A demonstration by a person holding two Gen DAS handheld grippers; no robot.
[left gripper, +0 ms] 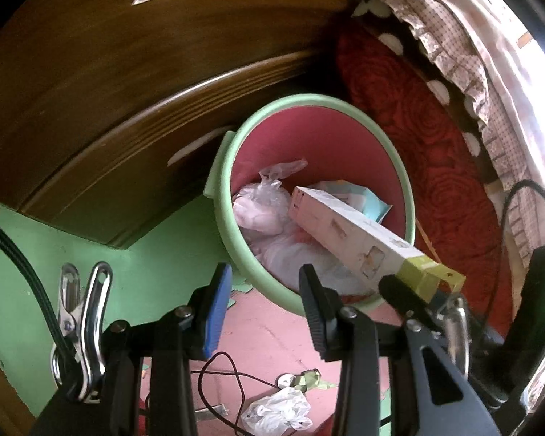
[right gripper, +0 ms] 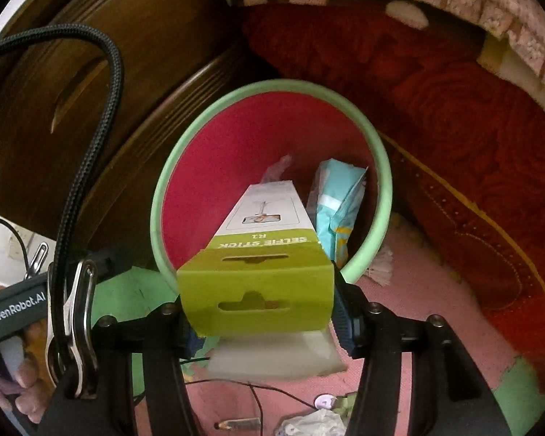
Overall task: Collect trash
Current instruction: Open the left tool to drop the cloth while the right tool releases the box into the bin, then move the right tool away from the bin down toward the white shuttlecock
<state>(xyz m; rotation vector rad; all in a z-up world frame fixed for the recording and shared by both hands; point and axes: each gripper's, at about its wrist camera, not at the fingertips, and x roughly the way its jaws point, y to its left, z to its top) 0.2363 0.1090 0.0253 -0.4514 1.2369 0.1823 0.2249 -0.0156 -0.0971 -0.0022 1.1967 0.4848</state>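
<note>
Pink-green floor [left gripper: 272, 327] (littered); wooden cabinet [left gripper: 91, 91], red bedding [left gripper: 418, 127] beside.

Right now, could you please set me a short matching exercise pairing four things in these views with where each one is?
Things:
1. selfie stick box
2. crumpled plastic bag
3. blue packet
4. left gripper

Places:
A. inside the bin, against its wall
B. on the floor
C. above the floor beside the bin, nothing between its jaws
D. between the right gripper fingers, far end in the bin

Pairs: 1-D, 2-B, 3-A, 4-C
</note>
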